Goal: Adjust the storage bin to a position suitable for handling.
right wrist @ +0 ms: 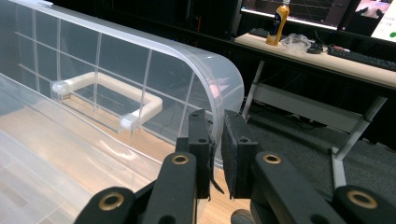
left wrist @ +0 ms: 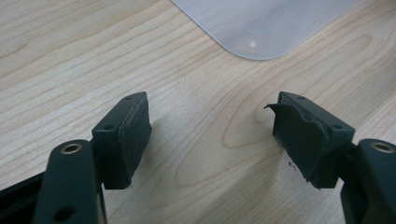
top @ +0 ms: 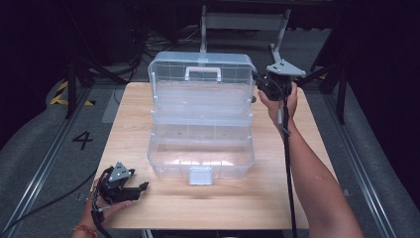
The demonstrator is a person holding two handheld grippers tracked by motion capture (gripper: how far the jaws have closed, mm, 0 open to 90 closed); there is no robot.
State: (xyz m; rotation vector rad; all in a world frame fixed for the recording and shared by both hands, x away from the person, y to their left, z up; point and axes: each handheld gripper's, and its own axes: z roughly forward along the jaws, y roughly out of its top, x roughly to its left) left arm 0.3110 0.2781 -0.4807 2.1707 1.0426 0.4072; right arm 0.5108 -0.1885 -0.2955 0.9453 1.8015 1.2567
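clear plastic toolbox (top: 200, 119) is seen standing open in the middle of the wooden table (top: 148, 208), its tiers stepped back and its lid (top: 202, 67) raised upright at the far side. a white handle (top: 202, 73) is set on the lid, and a pale latch (top: 200, 175) hangs at the near wall of the toolbox.

the right gripper (top: 261, 85) is held at the right edge of the lid, at the far right corner of the toolbox. in the right gripper view its jaws are seen closed on the curved edge of the lid (right wrist: 219, 79), with the thin clear wall caught between the pads (right wrist: 231, 158). the handle (right wrist: 105, 95) is seen through the clear lid, to the left of the clamped edge. behind the toolbox, a desk (right wrist: 327, 53) with a yellow bottle (right wrist: 278, 21) is visible in the dark room.

the left gripper (top: 139, 188) is rested on the table just off the near left corner of the toolbox, well apart from the latch. in the left gripper view its jaws are seen standing apart with bare wood between them, and nothing is held; one pad (left wrist: 299, 135) looks torn at its edge. a rounded corner of the toolbox (left wrist: 261, 23) is seen beyond the jaws, untouched by them.
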